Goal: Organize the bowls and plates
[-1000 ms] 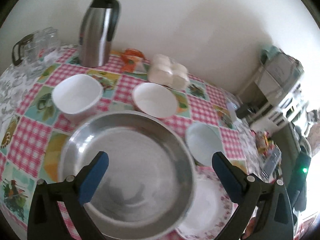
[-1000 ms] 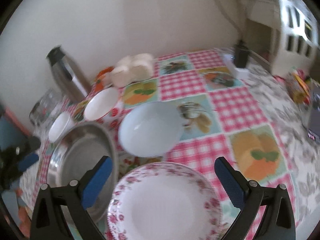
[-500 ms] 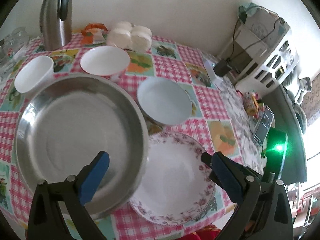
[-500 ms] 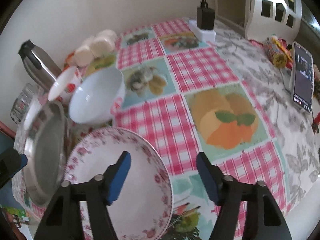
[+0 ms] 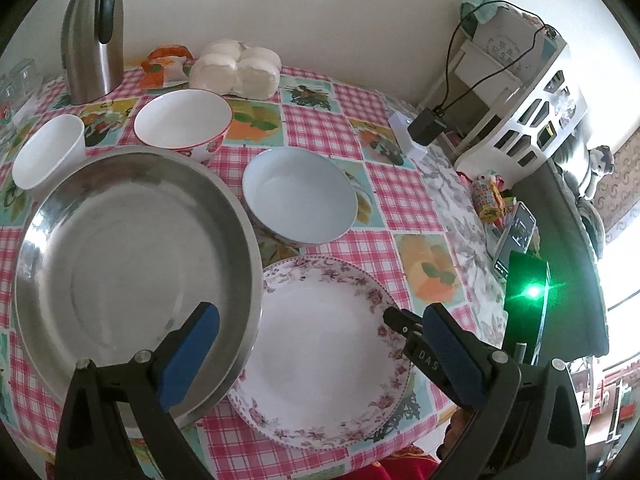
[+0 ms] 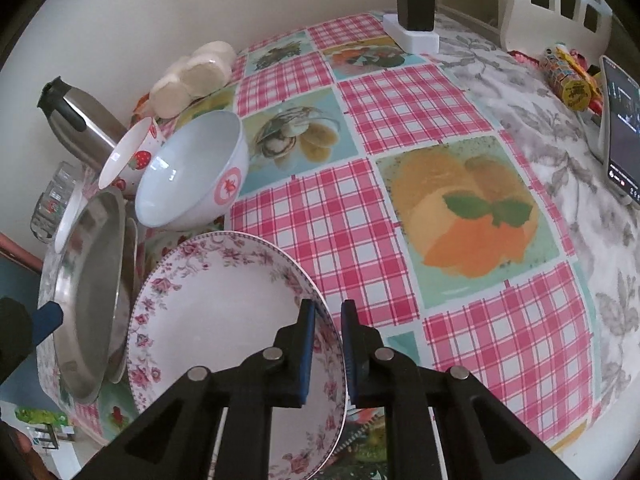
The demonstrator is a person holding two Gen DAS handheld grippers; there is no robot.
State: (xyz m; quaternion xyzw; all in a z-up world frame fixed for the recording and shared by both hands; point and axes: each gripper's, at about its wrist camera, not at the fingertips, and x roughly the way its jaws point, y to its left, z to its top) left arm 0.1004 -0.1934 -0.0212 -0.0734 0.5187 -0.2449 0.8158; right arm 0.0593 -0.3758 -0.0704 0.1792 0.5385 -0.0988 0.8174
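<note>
A floral-rimmed white plate [image 5: 320,352] [image 6: 224,312] lies at the table's near edge, its left side tucked under a large steel pan [image 5: 120,264] [image 6: 96,280]. My right gripper [image 6: 328,312] is closing tight on the plate's right rim, which is pinched between its blue pads. Its tip also shows in the left wrist view. My left gripper [image 5: 322,316] hangs open above, one finger over the pan, the other over the plate's right edge. Behind stand a pale blue bowl [image 5: 298,196] [image 6: 188,172], a strawberry bowl [image 5: 182,120] [image 6: 128,156] and a white cup [image 5: 46,152].
A steel thermos [image 5: 94,32], a pack of white rolls [image 5: 236,66] and glasses [image 6: 56,200] sit along the wall. On the right are a charger on a white block [image 5: 426,128], a propped phone [image 6: 620,128] and a white rack [image 5: 520,100]. Checked cloth lies open right of the plate.
The right gripper's jaws went from wide open to shut on the plate's rim as it came down. The left gripper swung from over the pan toward the plate, still open.
</note>
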